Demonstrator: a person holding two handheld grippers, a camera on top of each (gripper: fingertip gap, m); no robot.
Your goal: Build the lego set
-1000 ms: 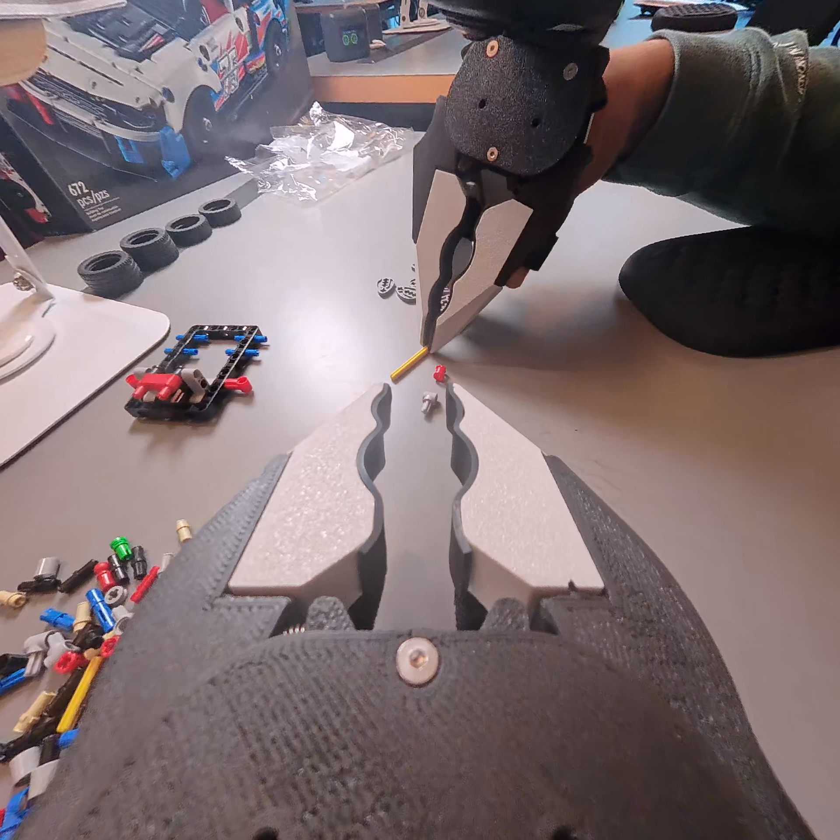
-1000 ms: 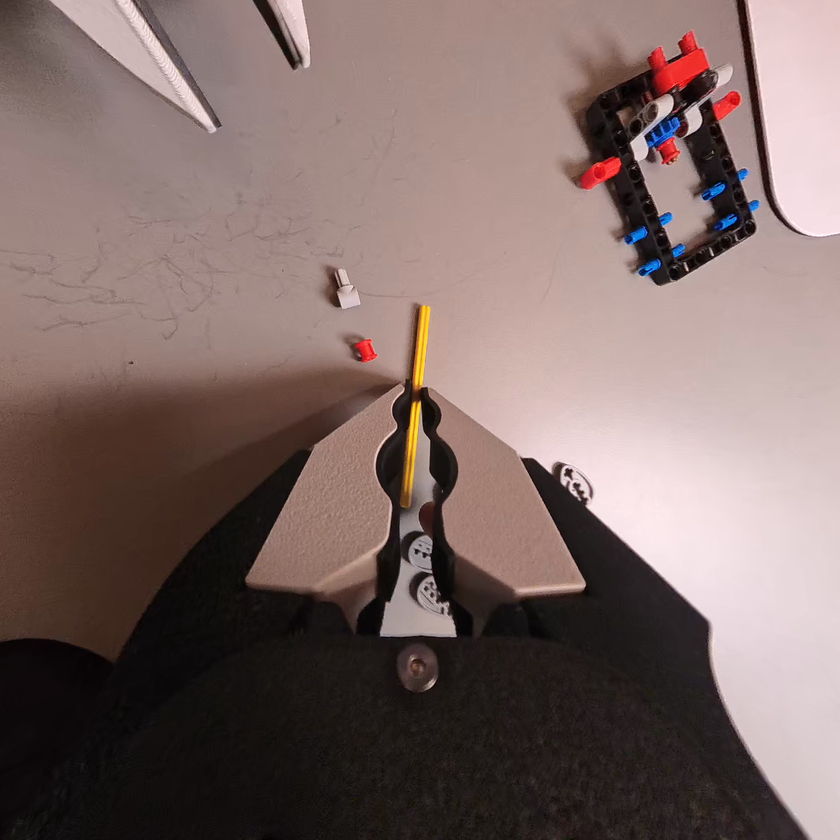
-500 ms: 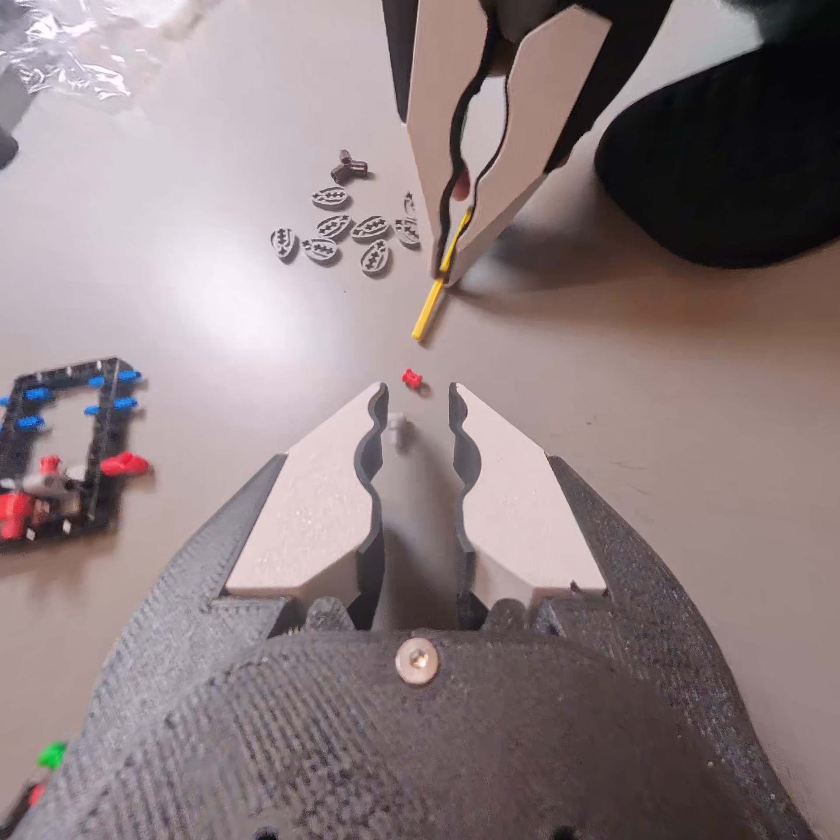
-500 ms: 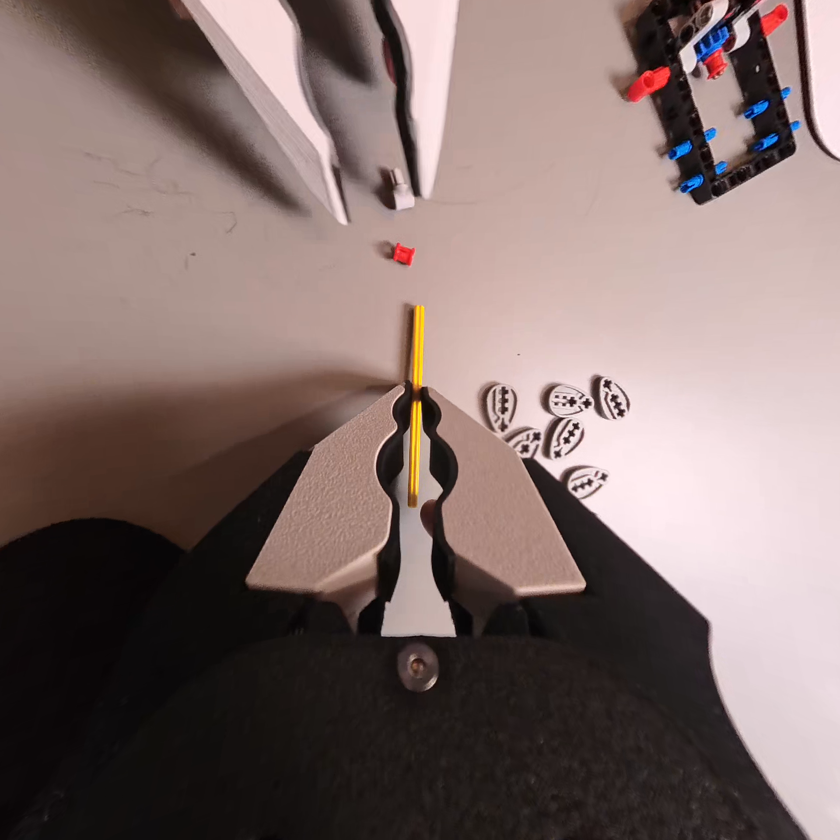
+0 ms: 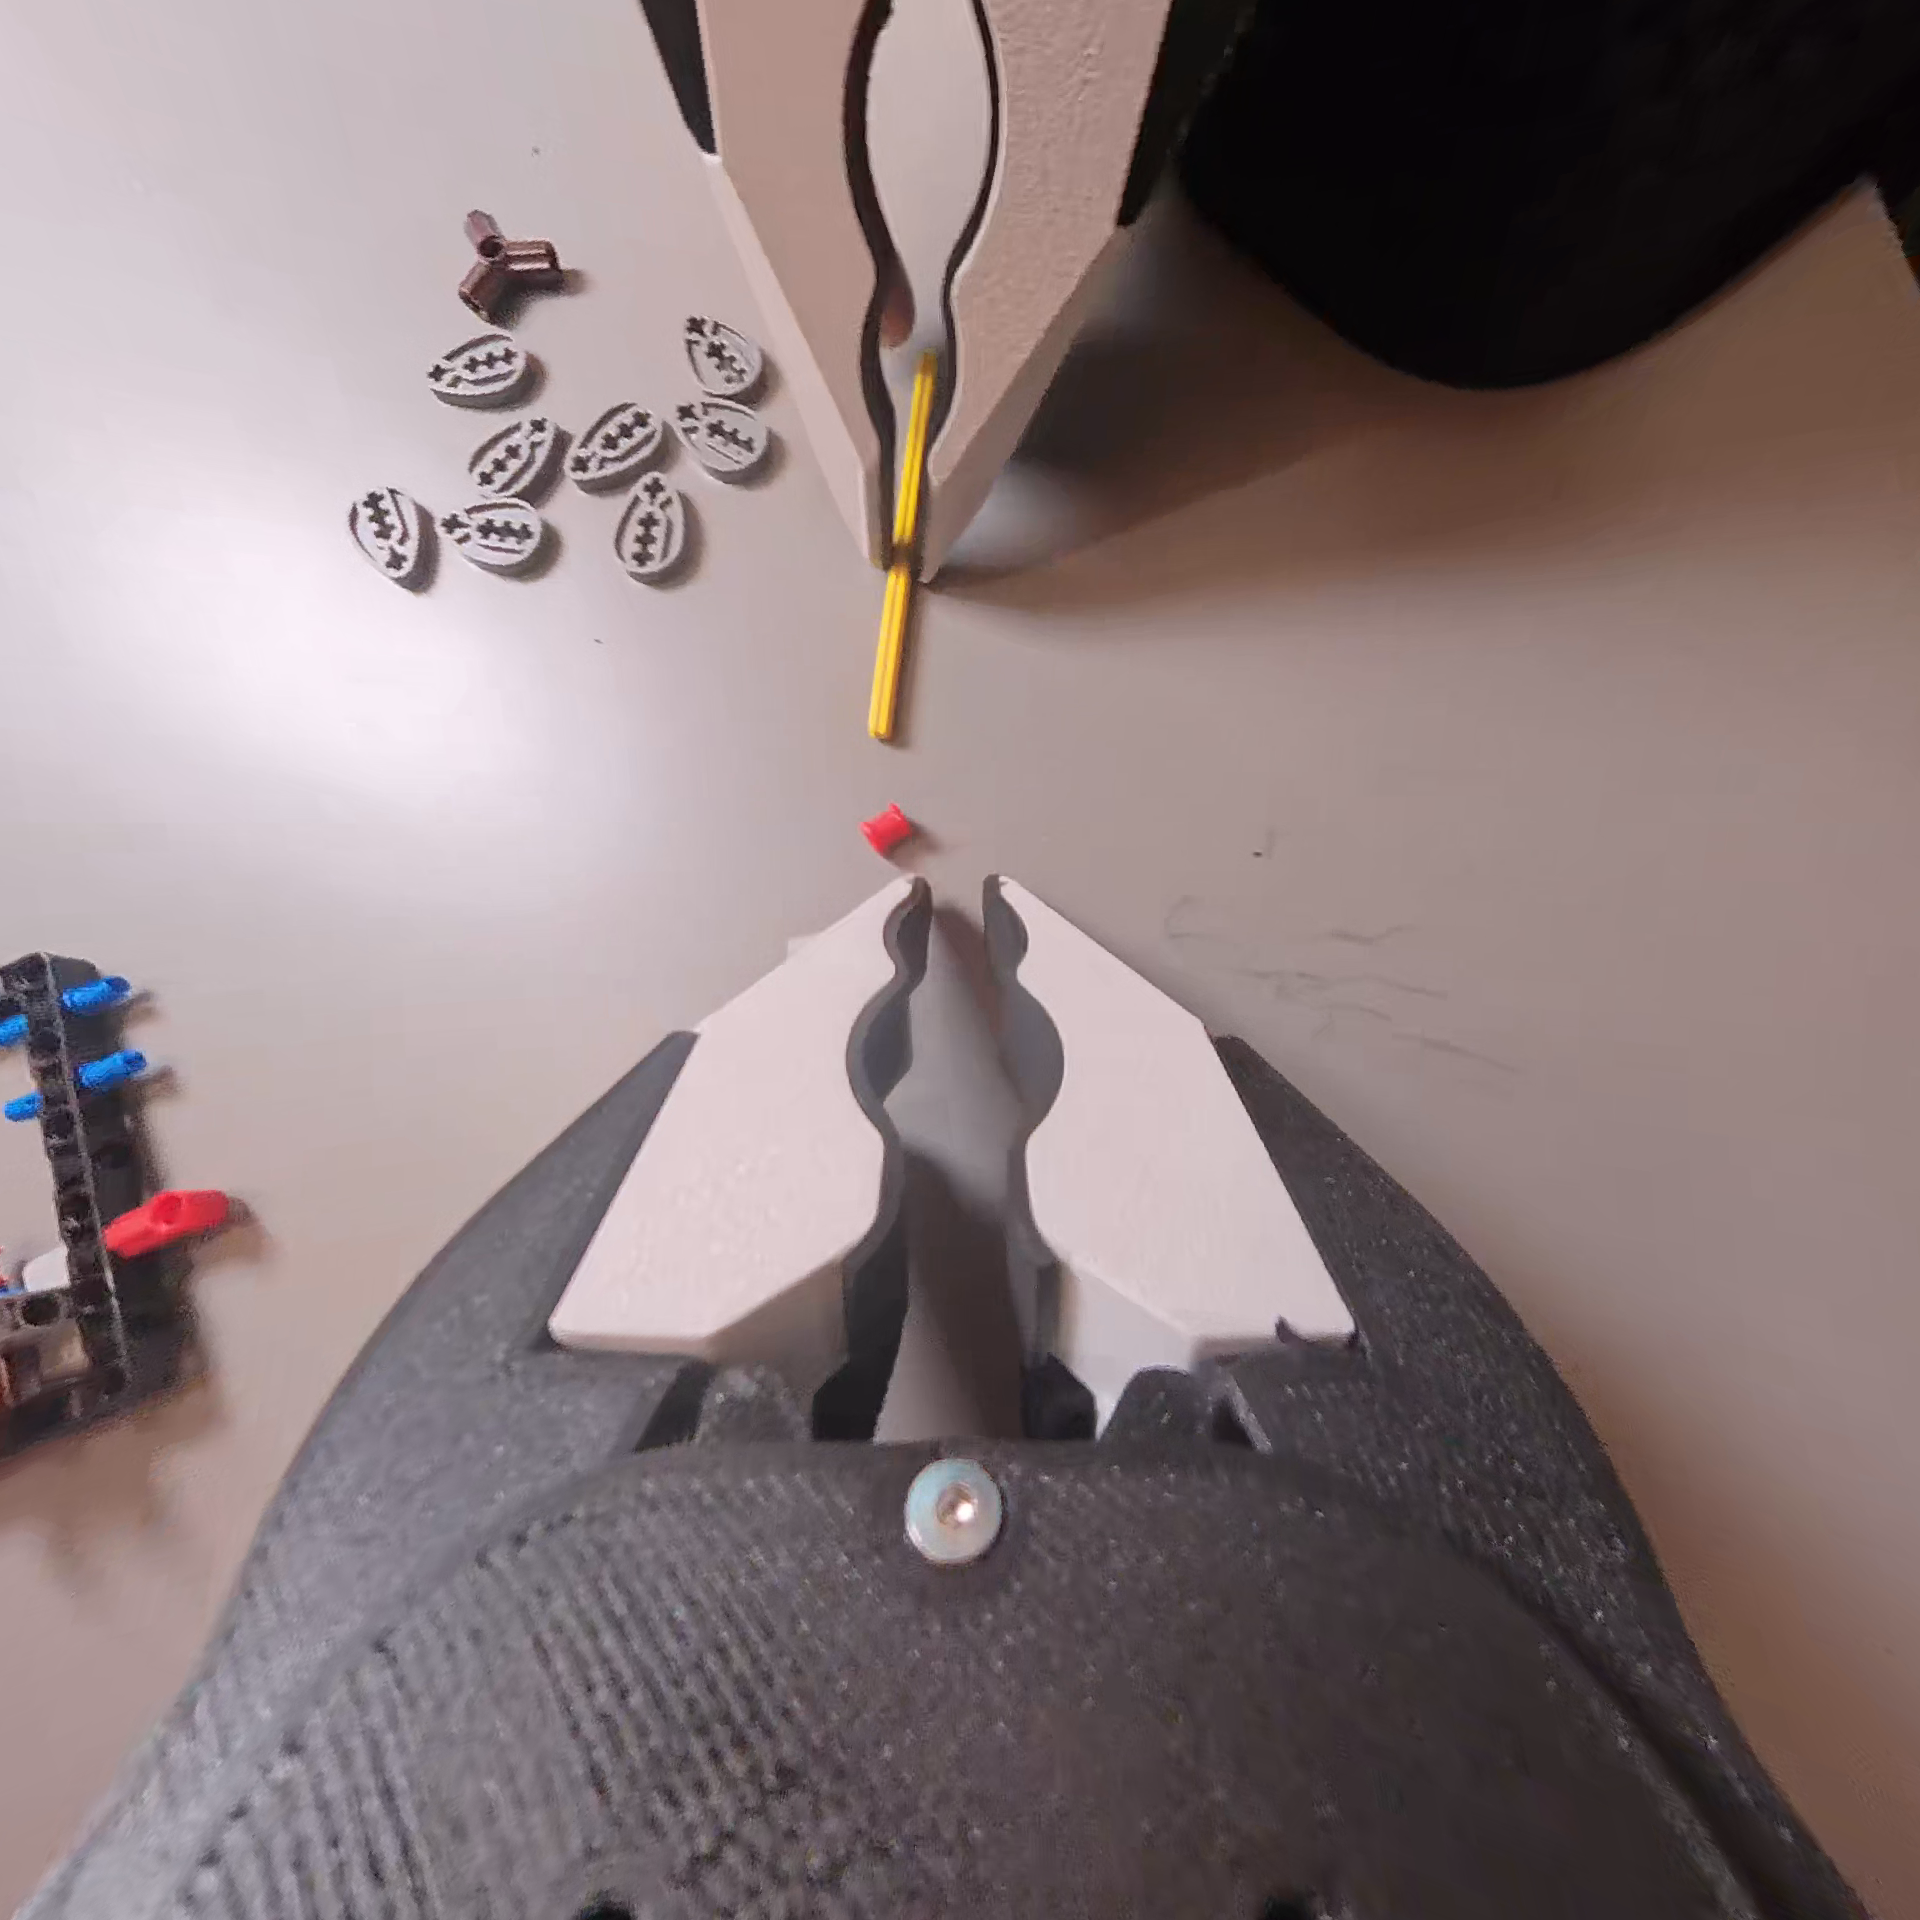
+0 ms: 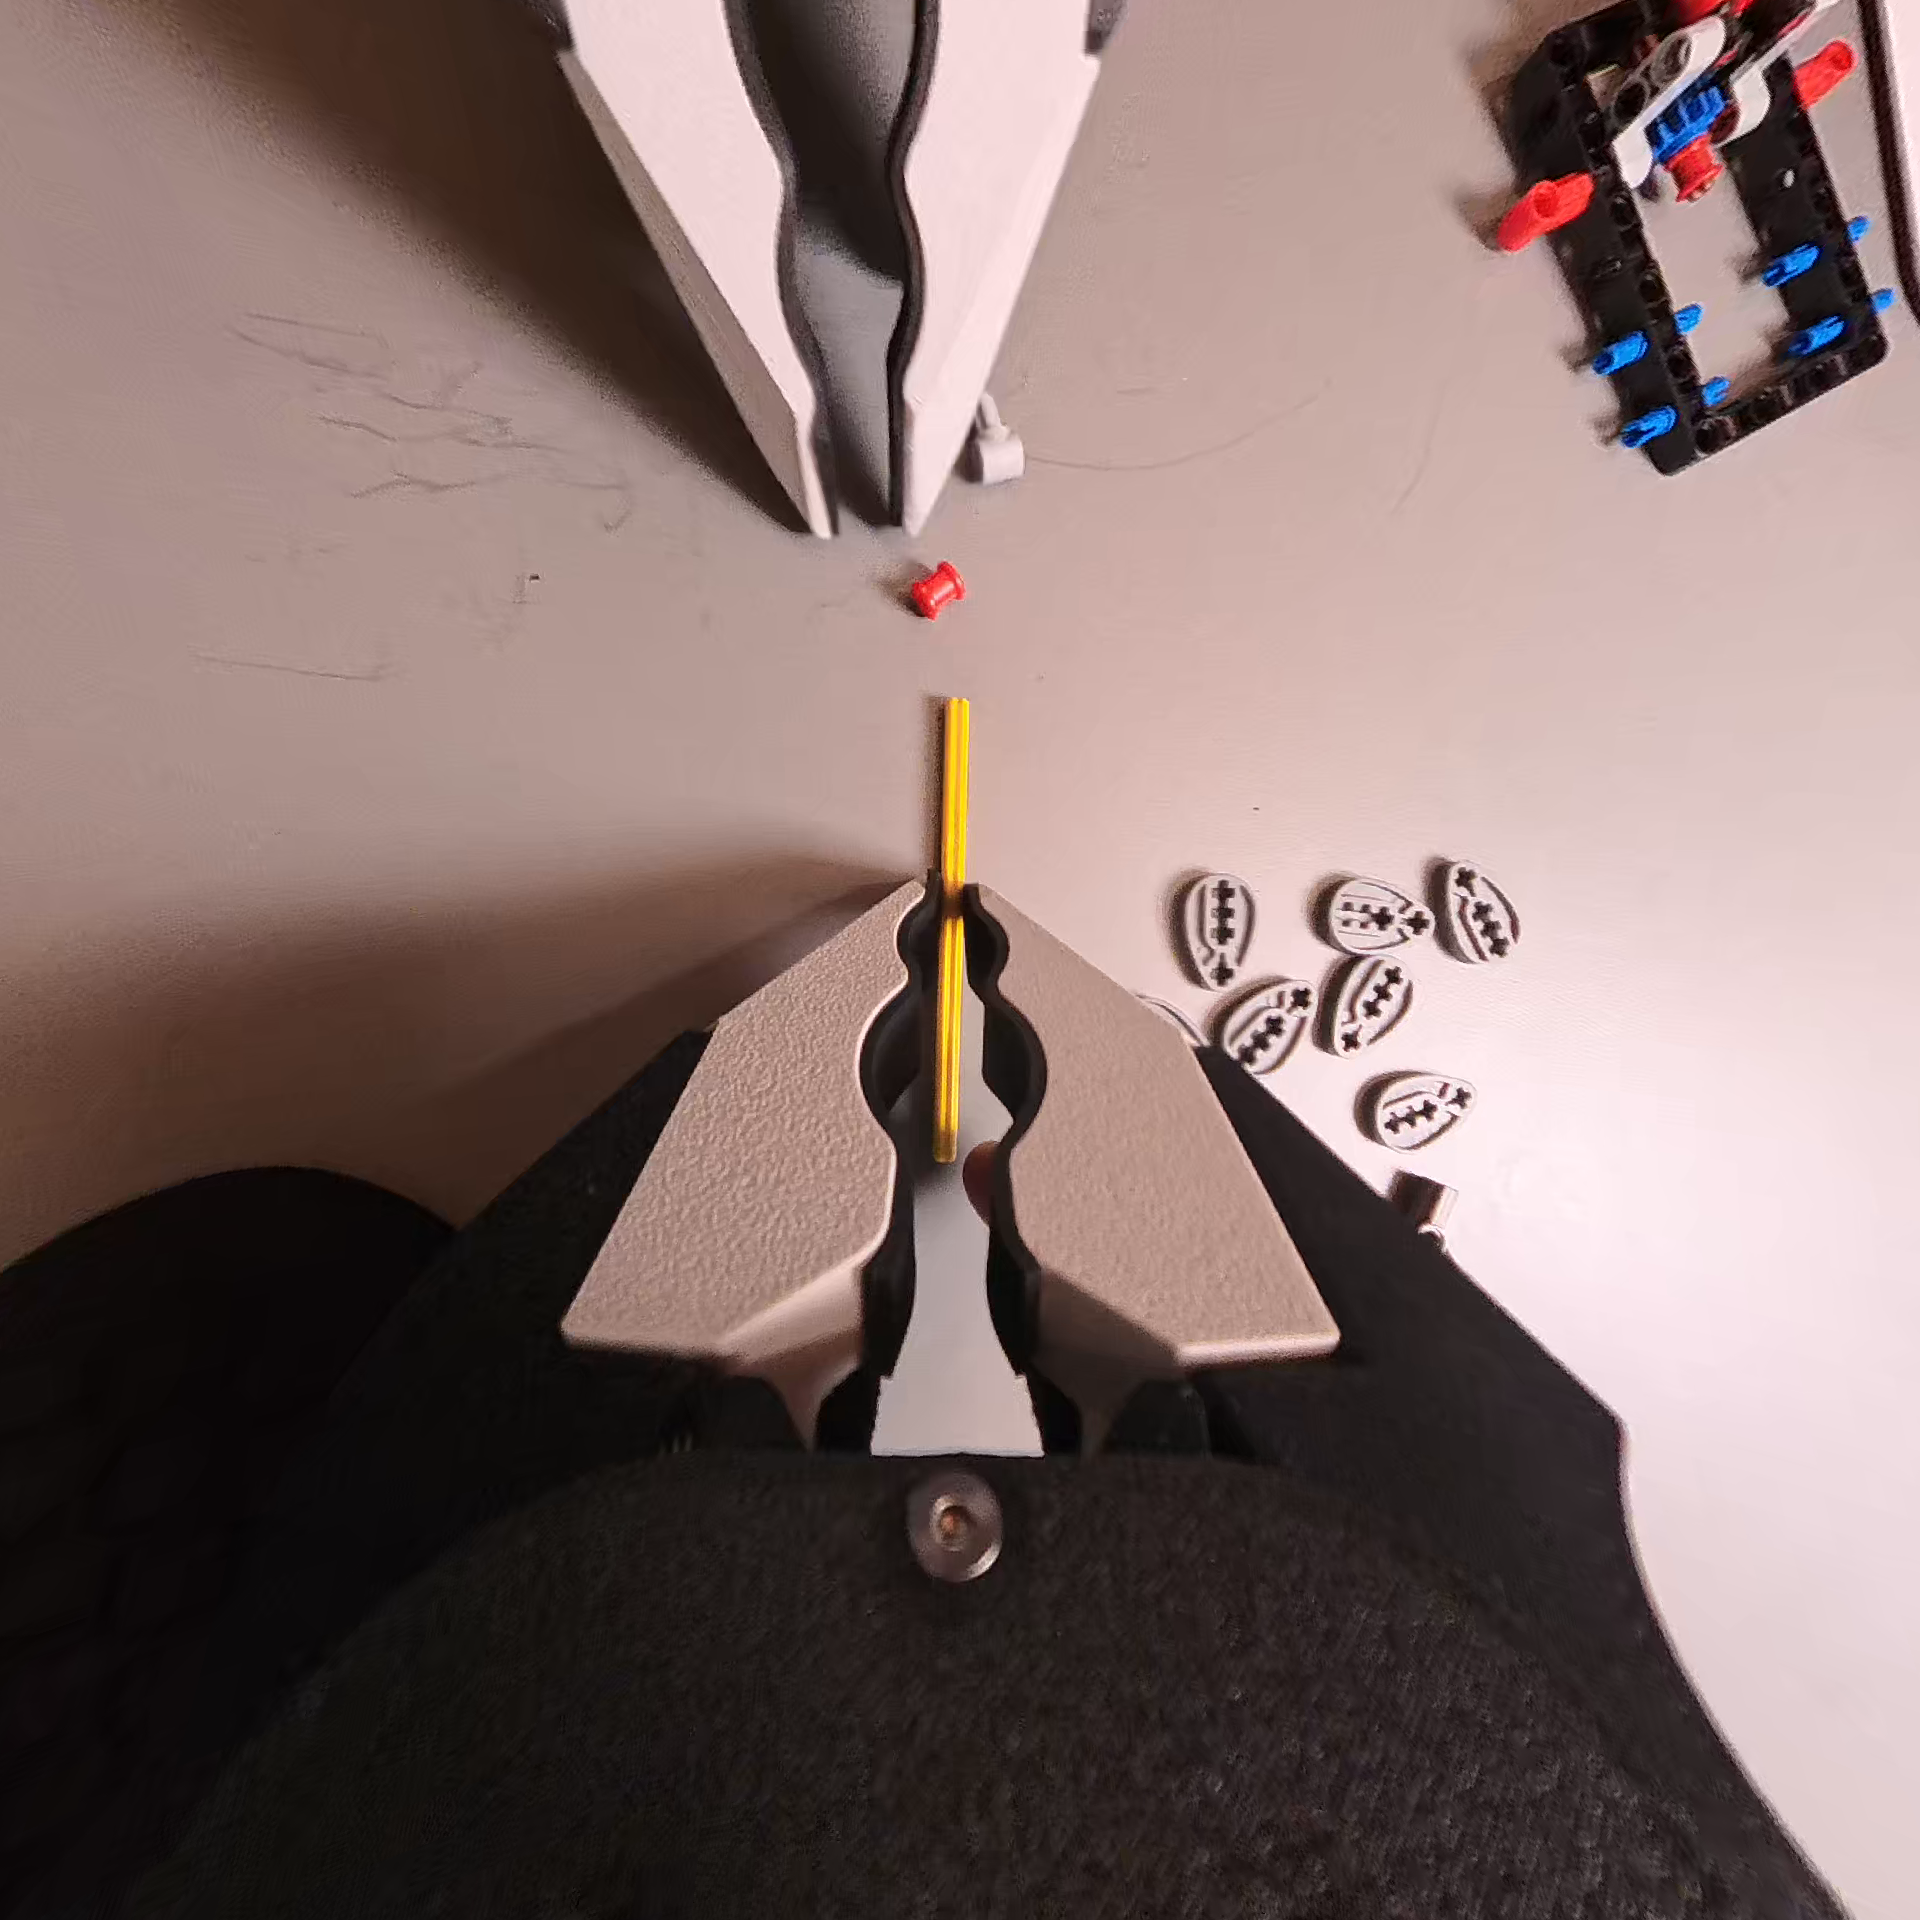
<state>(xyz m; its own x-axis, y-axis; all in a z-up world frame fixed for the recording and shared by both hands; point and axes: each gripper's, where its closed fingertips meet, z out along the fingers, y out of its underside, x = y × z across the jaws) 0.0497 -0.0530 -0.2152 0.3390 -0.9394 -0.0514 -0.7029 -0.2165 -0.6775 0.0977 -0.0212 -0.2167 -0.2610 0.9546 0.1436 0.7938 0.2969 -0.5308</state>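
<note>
My right gripper [image 6: 948, 888] is shut on a thin yellow axle [image 6: 954, 790] that sticks out forward, low over the grey table. It also shows in the left wrist view [image 5: 902, 561] with the axle [image 5: 896, 644]. A small red bush [image 5: 886, 831] lies between the axle's tip and my left gripper [image 5: 951, 883], and shows in the right wrist view [image 6: 937, 590]. My left gripper [image 6: 868, 530] holds nothing, its jaws a narrow gap apart, tips near the table. A small grey connector [image 6: 992, 452] lies just outside one of its fingers.
A black frame with blue and red pins [image 5: 78, 1195] lies at the left, and at the top right in the right wrist view [image 6: 1766, 400]. Several grey oval plates [image 5: 613, 447] [image 6: 1371, 1003] and a brown connector [image 5: 506, 272] lie beside the right gripper. A dark sleeve [image 5: 1507, 208] rests behind it. Spacing between my two grippers at the tips: around 7 cm. My left tips are about 15 cm from the brown connector [image 5: 506, 272], my right tips only 11 cm.
My left gripper has moved forward to the red bush and its jaws have narrowed. The grey connector, between the fingers before, now lies beside one. The right gripper still holds the axle.
</note>
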